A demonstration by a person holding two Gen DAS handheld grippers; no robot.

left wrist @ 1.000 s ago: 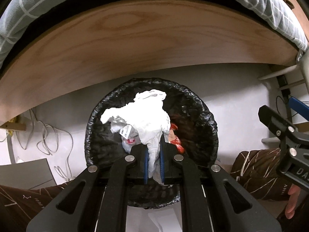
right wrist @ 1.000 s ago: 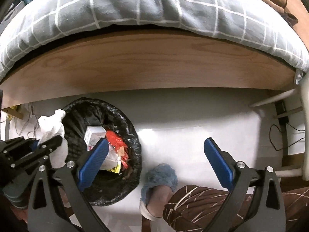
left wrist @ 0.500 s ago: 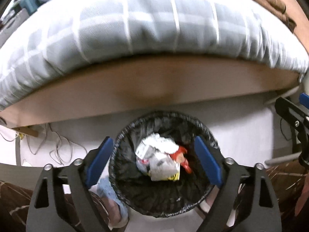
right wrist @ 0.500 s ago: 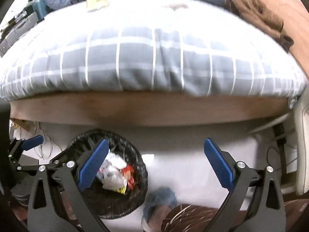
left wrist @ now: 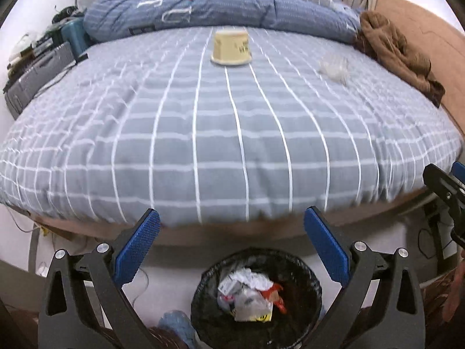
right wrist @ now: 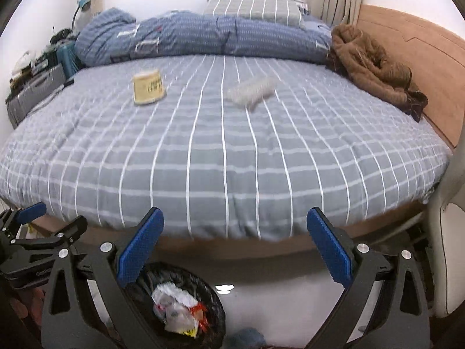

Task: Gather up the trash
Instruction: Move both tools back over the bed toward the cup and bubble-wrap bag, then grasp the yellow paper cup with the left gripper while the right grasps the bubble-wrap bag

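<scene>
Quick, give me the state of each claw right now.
Left claw: open, holding nothing; its jaws have just been opening.
Right claw: open, holding nothing.

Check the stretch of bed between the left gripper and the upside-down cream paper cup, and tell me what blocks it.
Nothing visible does. The left gripper, jaws wide and empty, faces bare grey checked bedspread up to the upside-down cream paper cup. The crumpled clear plastic wrapper lies off to the cup's right.

Grey white-checked bedsheet (left wrist: 221,133), black bin (left wrist: 305,296)
</scene>
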